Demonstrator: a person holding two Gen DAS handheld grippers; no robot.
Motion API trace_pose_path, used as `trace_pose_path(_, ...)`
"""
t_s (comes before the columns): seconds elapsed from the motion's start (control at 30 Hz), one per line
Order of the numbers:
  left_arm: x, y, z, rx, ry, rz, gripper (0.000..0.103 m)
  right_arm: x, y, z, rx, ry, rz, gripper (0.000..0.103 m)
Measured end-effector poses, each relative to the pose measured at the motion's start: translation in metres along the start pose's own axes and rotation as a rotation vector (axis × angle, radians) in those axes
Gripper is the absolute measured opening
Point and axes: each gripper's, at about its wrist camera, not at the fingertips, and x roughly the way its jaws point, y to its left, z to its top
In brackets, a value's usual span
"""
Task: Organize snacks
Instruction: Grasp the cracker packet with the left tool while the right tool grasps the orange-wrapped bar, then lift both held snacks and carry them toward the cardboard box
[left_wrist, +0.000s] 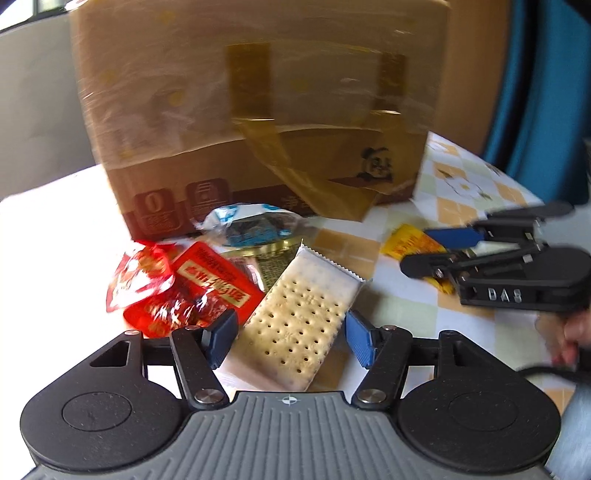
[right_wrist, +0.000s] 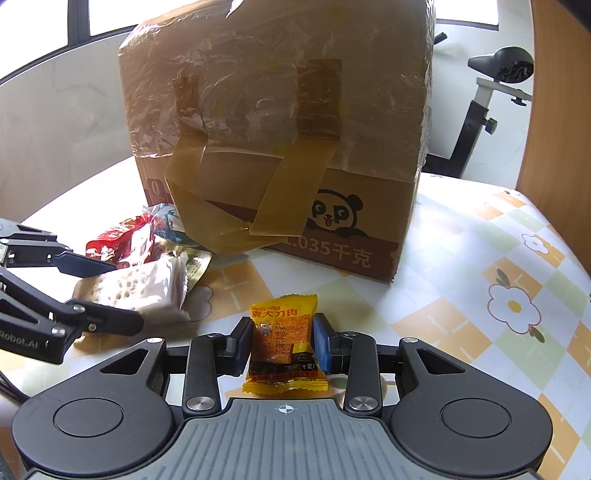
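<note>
Clear-wrapped cracker pack (left_wrist: 301, 317) lies on the table (right_wrist: 461, 258), long axis running away between the left gripper (left_wrist: 291, 338) pads, not yet pinched. Right gripper (right_wrist: 282, 341) grips the yellow snack packet (right_wrist: 282, 343), box (right_wrist: 295, 129) just ahead.

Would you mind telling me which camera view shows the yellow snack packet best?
The right wrist view: the yellow packet sits front and centre between the right gripper fingers, its print sharp. The left wrist view shows only a blurred yellow corner behind that gripper.
</note>
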Motion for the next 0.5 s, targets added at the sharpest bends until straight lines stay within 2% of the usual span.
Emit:
trace_pose_path(0.27,-0.015,-0.007,-0.014,-0.263,0.015,0.116,0.066,0.000,-0.001,0.000,-0.002,0.000,0.001,0.032)
trace_pose_path(0.33,-0.017,-0.011,-0.018,-0.285,0.015,0.117,0.065,0.000,-0.001,0.000,-0.002,-0.001,0.000,0.032)
trace_pose_path(0.5,-0.015,-0.012,-0.017,-0.255,0.021,0.120,0.065,0.000,-0.001,0.000,-0.002,0.000,0.001,0.032)
